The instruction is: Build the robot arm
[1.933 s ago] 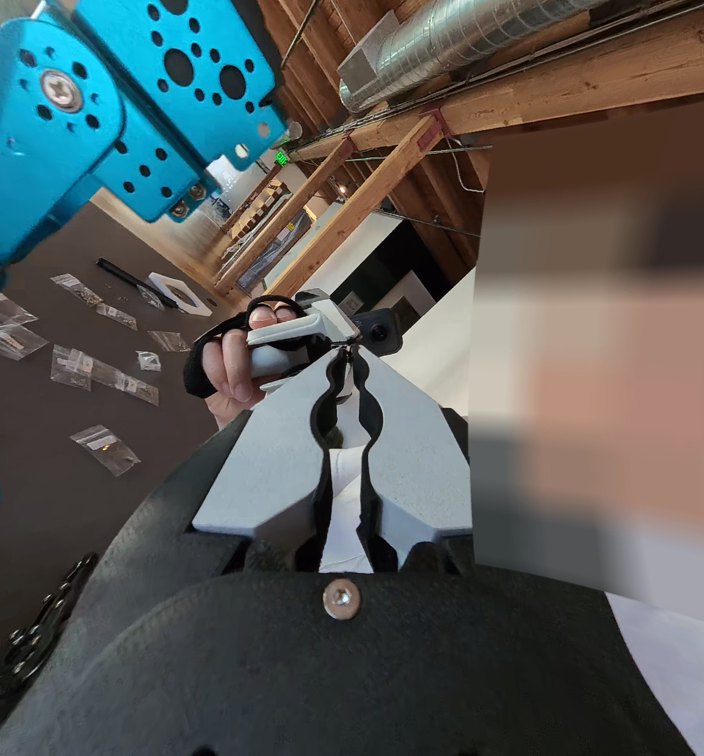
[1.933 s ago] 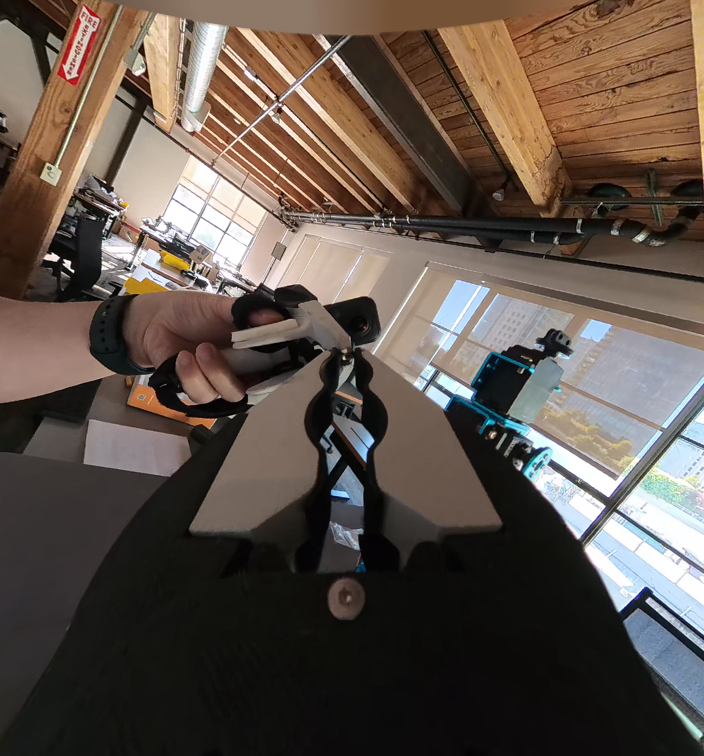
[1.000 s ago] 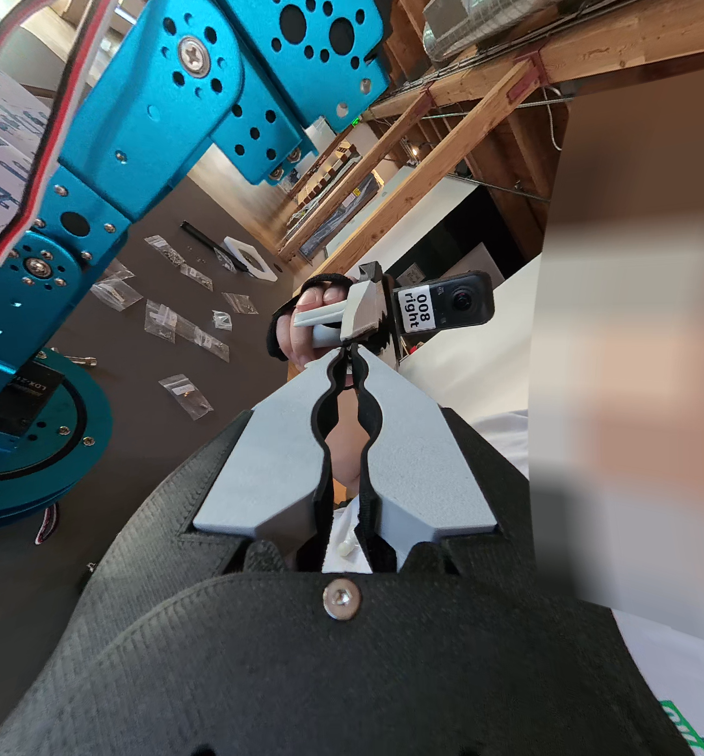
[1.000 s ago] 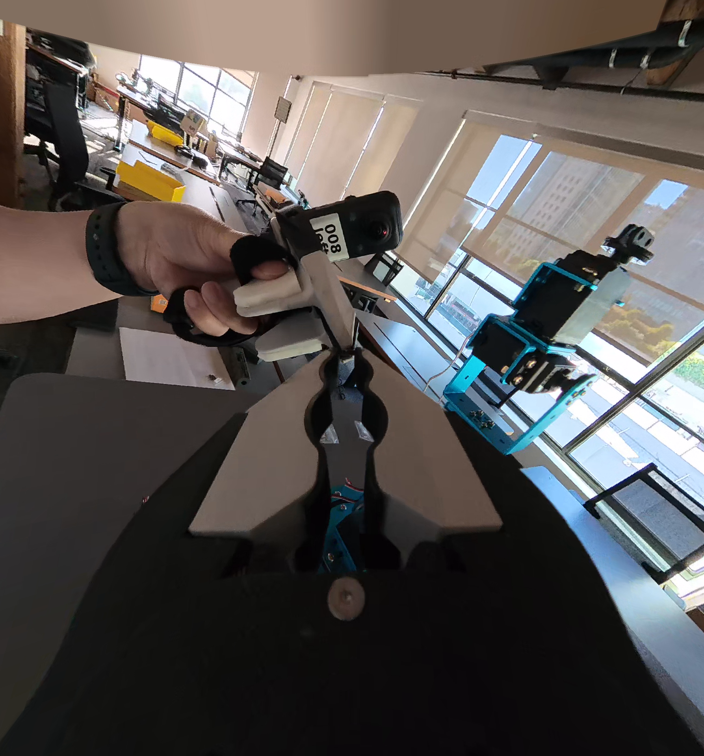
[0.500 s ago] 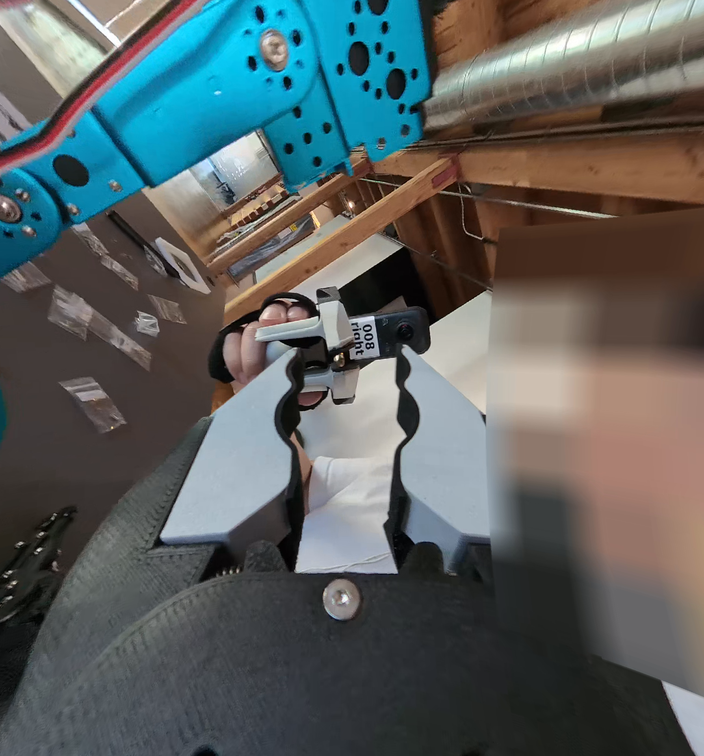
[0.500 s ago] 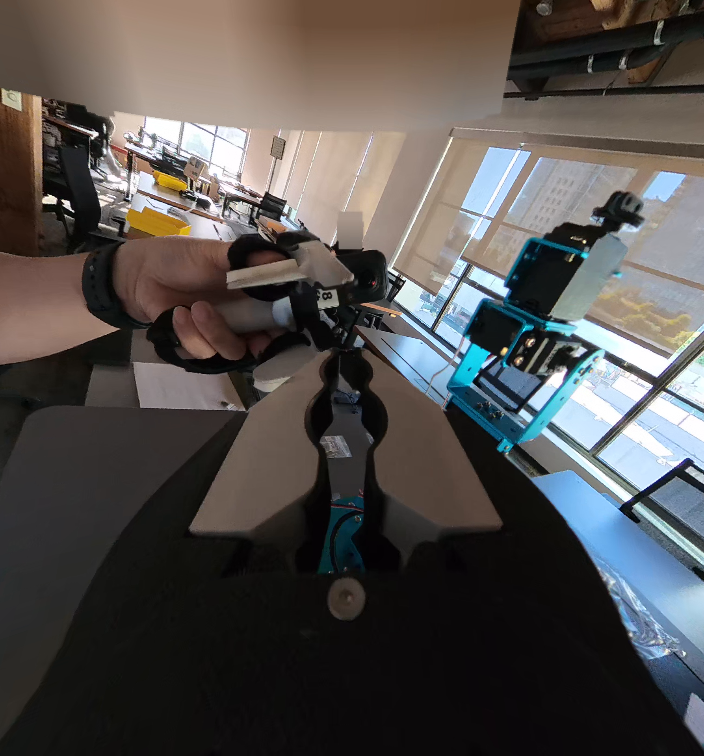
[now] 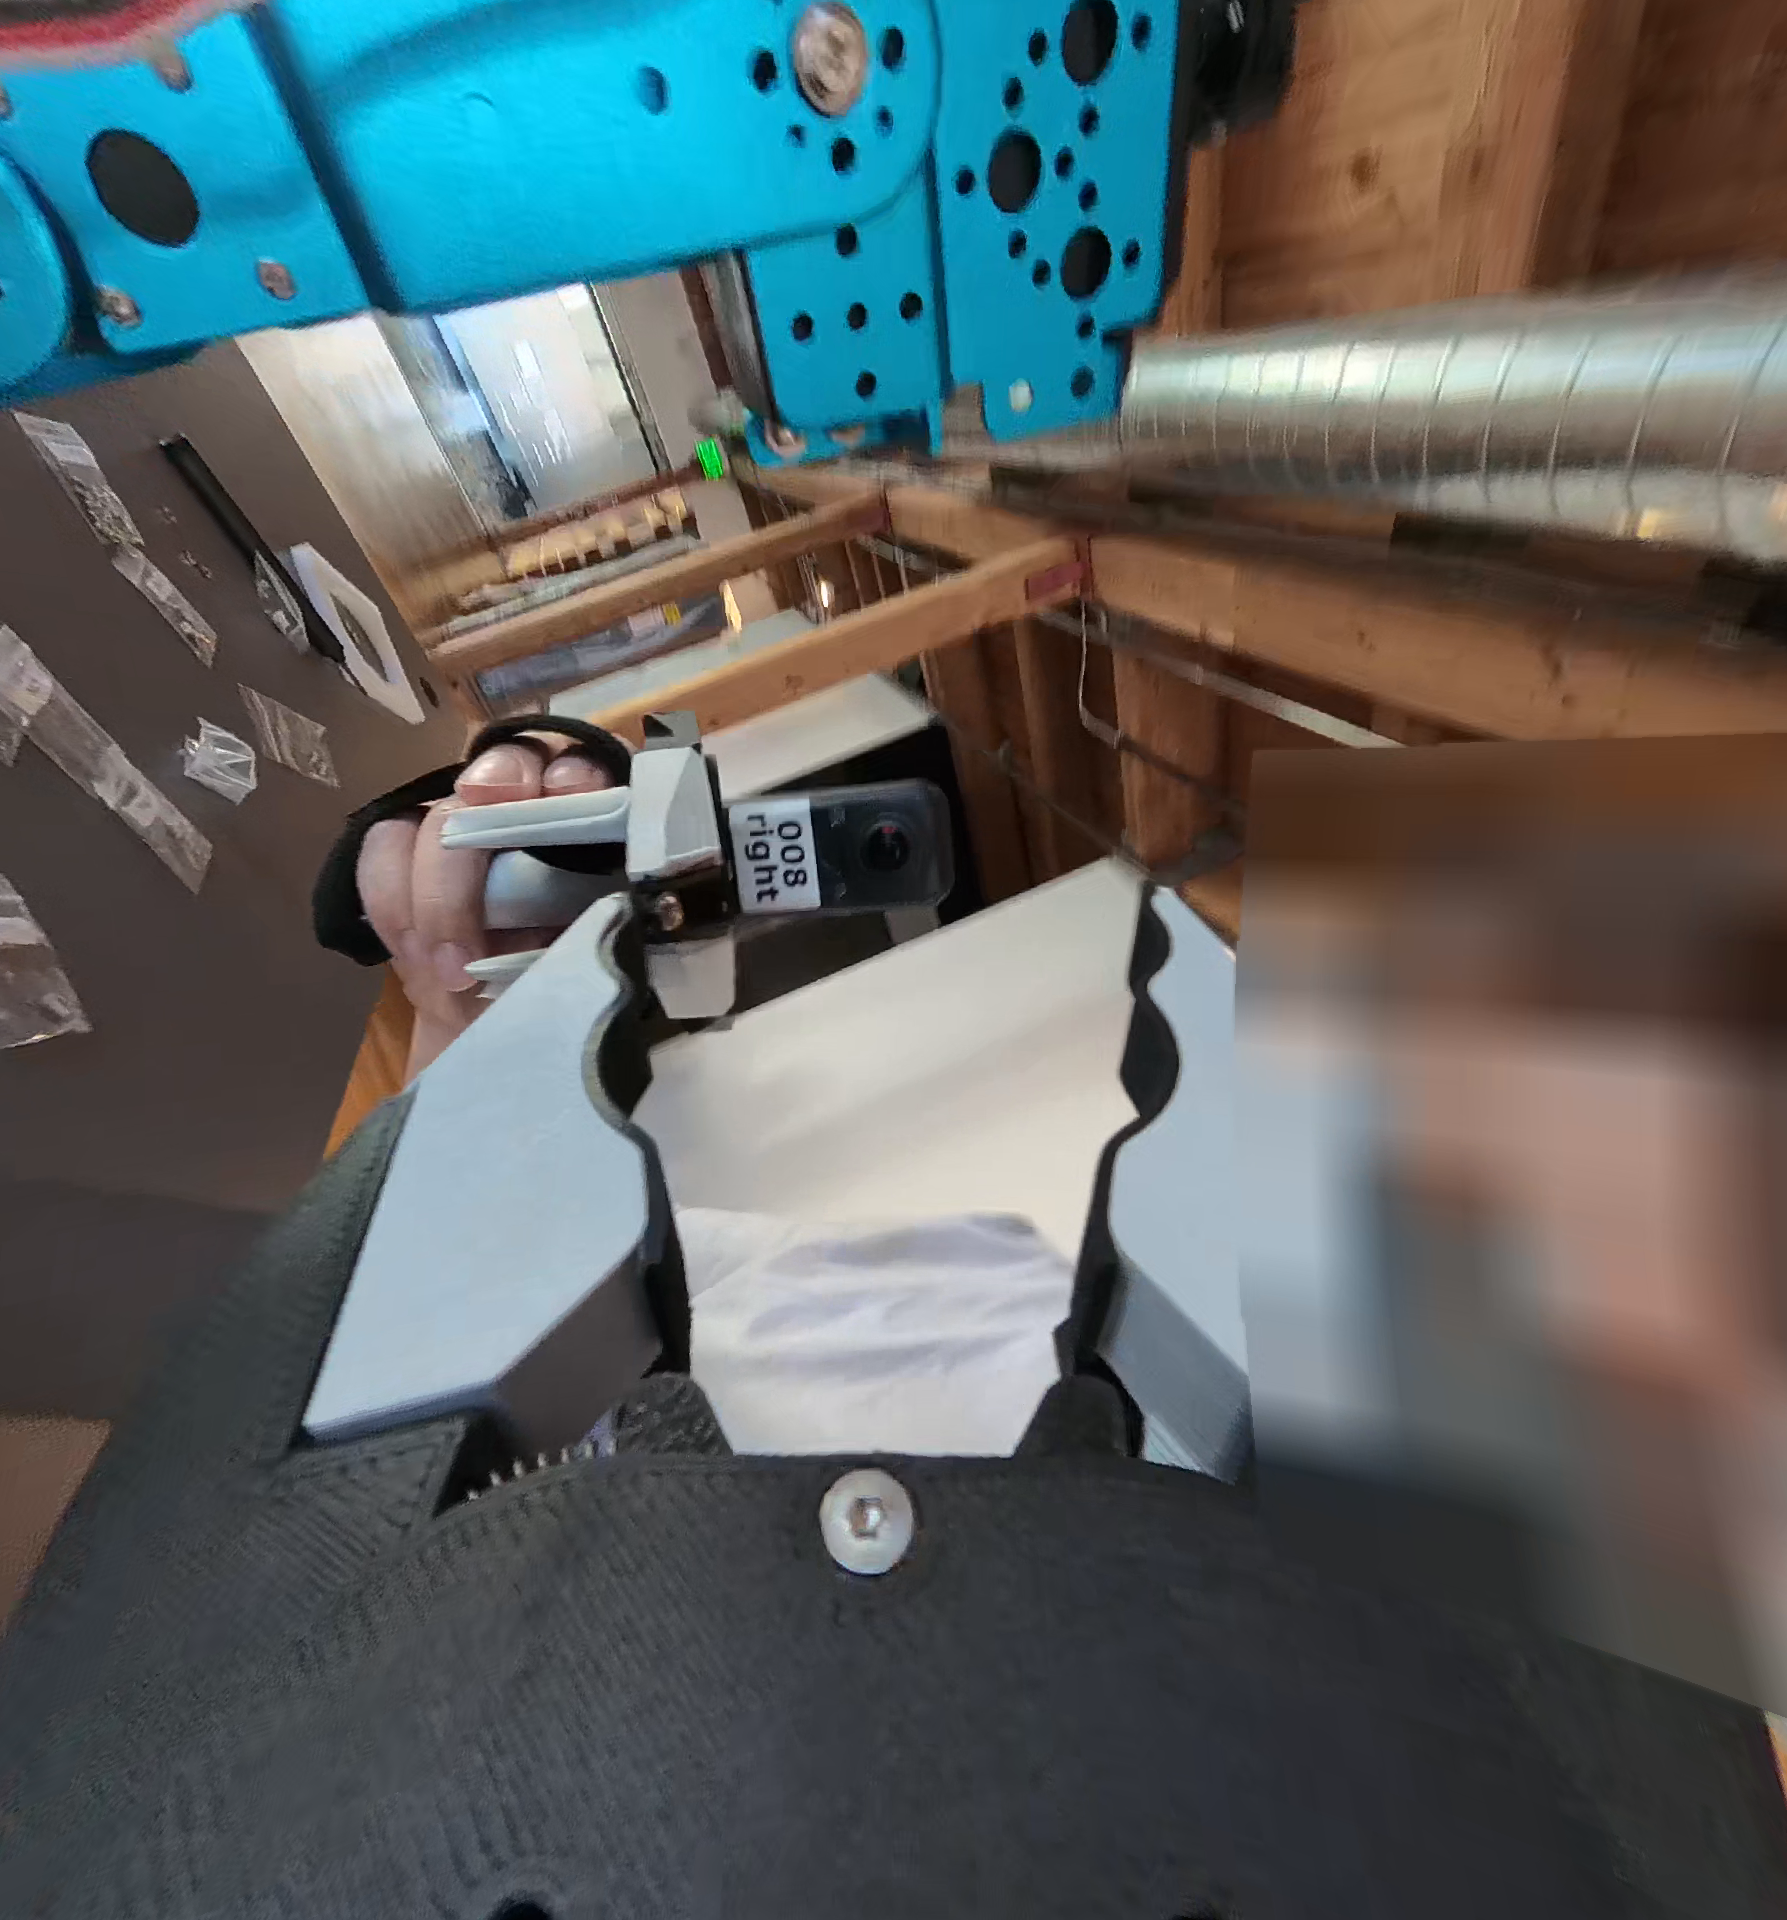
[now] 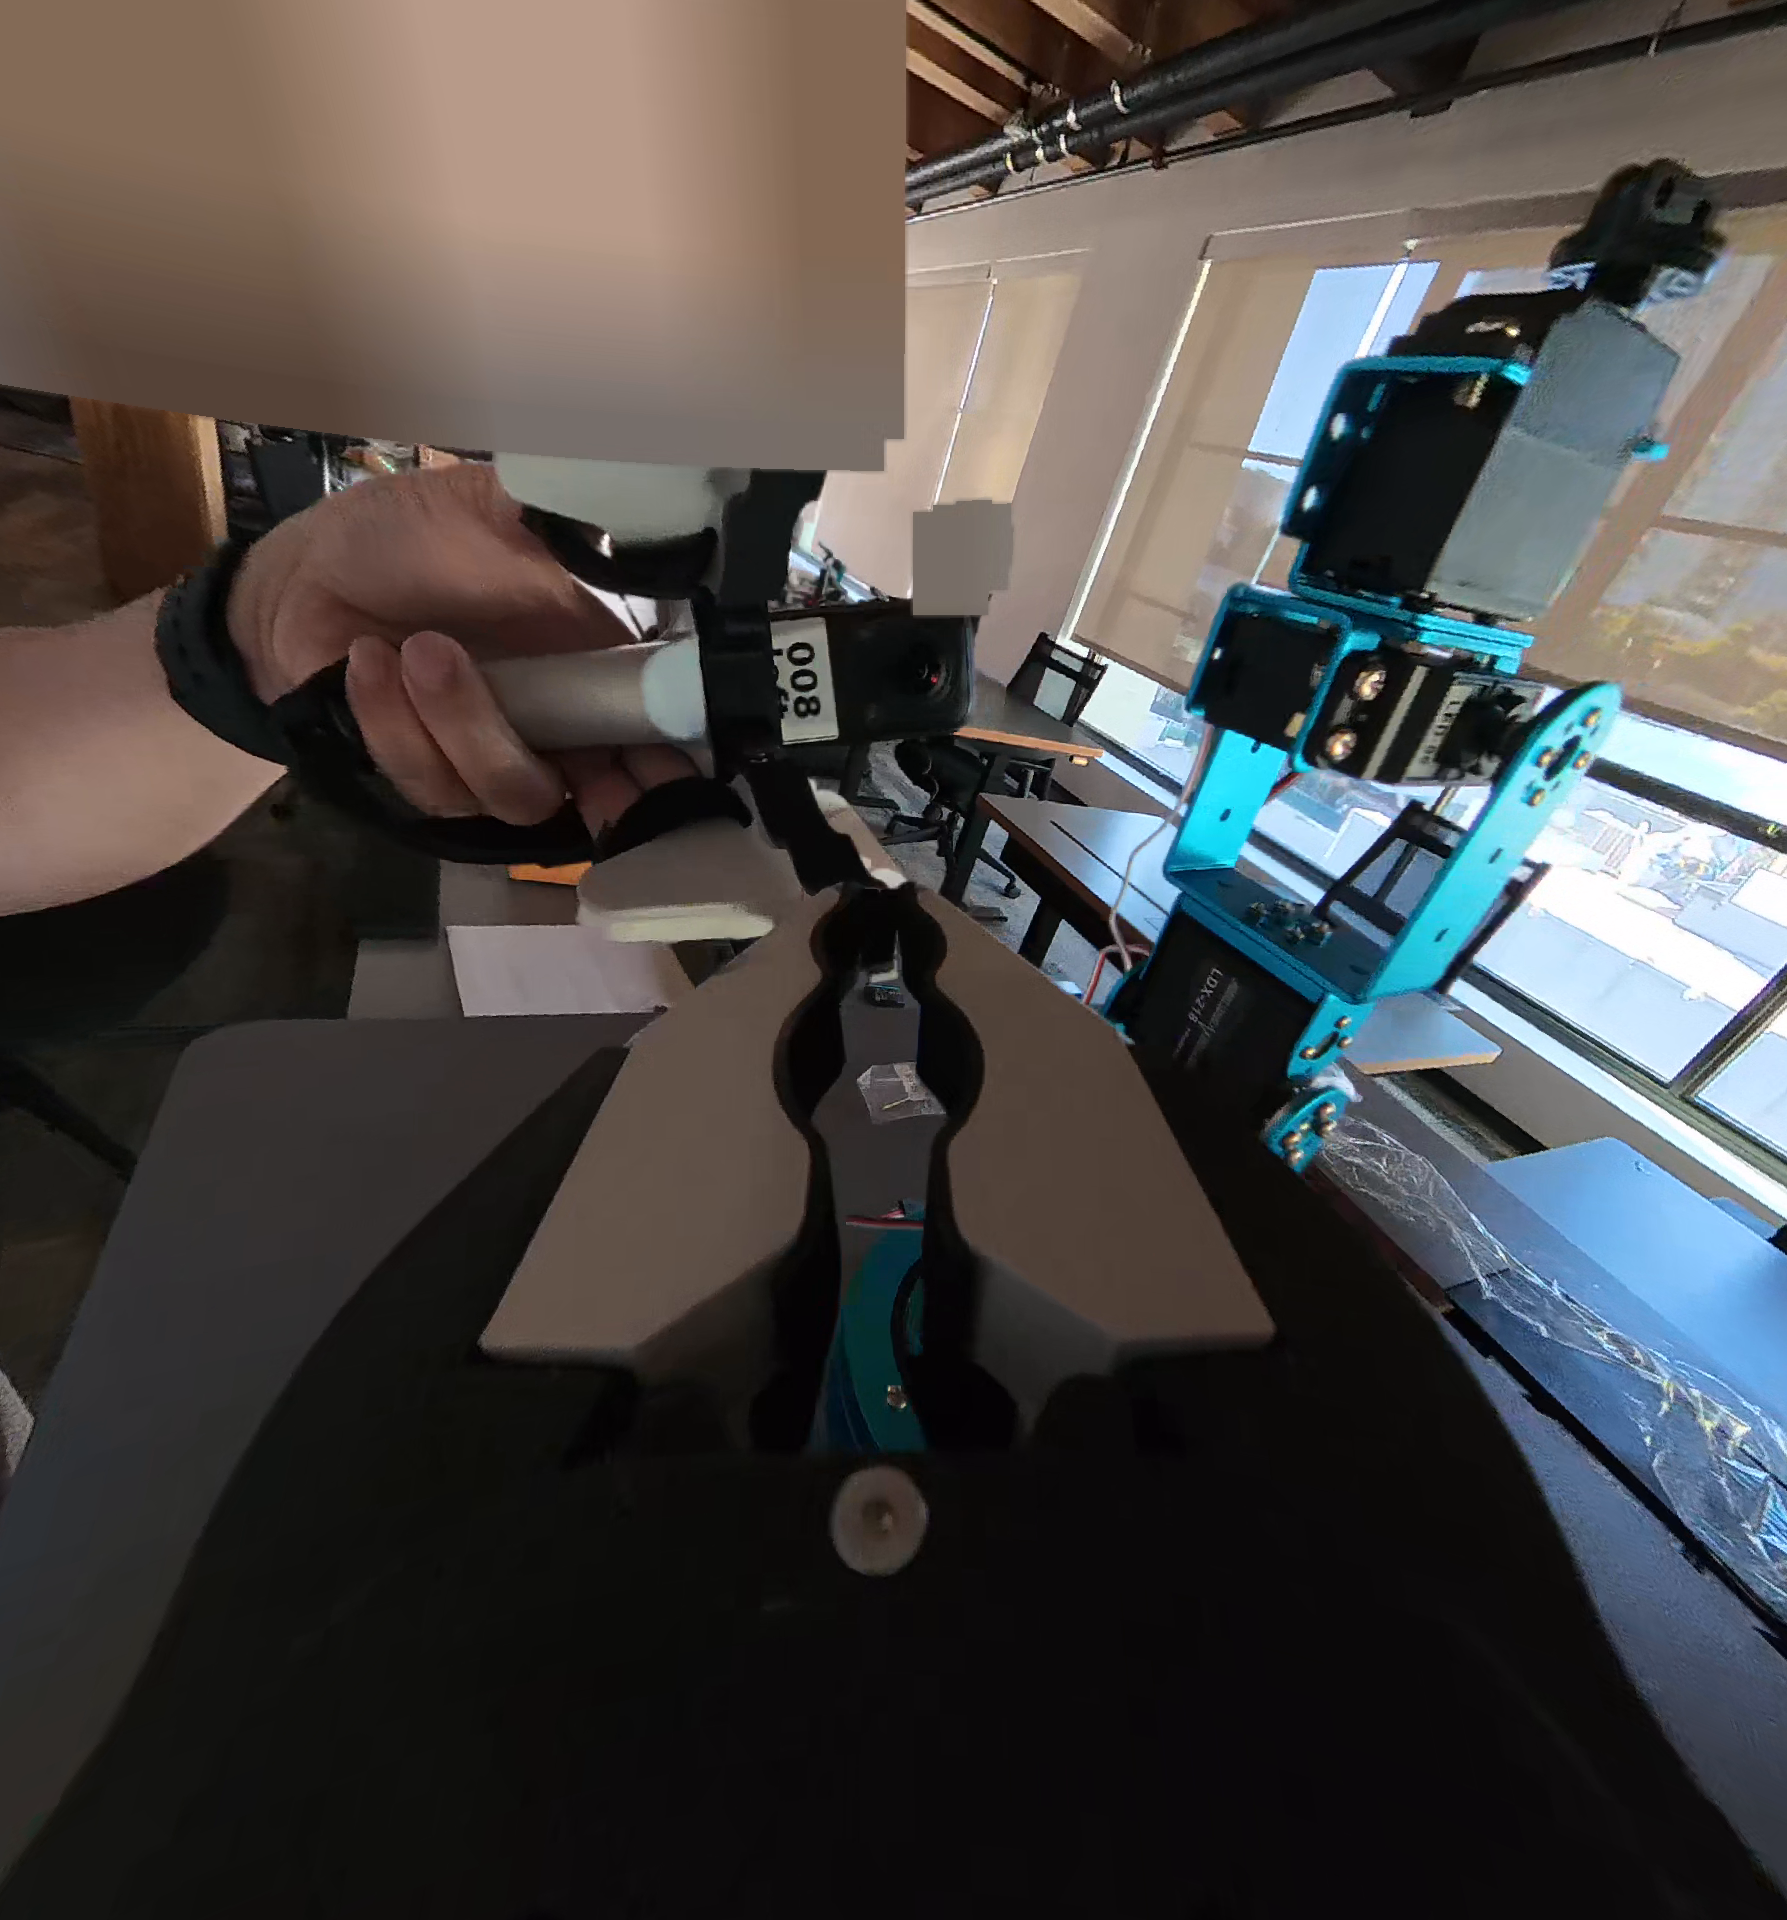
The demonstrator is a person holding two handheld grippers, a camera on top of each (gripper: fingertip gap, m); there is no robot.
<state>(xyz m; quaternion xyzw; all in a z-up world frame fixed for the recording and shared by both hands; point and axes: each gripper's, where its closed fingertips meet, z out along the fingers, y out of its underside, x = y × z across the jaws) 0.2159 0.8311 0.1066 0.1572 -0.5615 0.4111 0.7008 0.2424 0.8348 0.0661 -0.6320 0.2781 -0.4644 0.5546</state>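
- Small clear plastic bags, several, scattered on the dark tabletop, far left of the left wrist view; contents too small to tell.
- Blue metal robot arm, perforated brackets, across the top of the left wrist view; the same arm stands upright on the tabletop at right of the right wrist view, a black mount on top.
- White flat part with a hexagonal cut-out, upper left of the left wrist view, beside a black rod.
- Left gripper, lower centre of the left wrist view: grey fingers spread wide, nothing between them; white cloth shows through the gap. In the right wrist view it is held by a hand wearing a dark wristband, centre left.
- Right gripper, lower centre of the right wrist view: fingers nearly pressed together, the tips seemingly meeting a tip of the left gripper, though contact is unclear. Its holder's hand shows at centre left of the left wrist view.
- Crumpled clear film, lower right of the right wrist view, on the tabletop.
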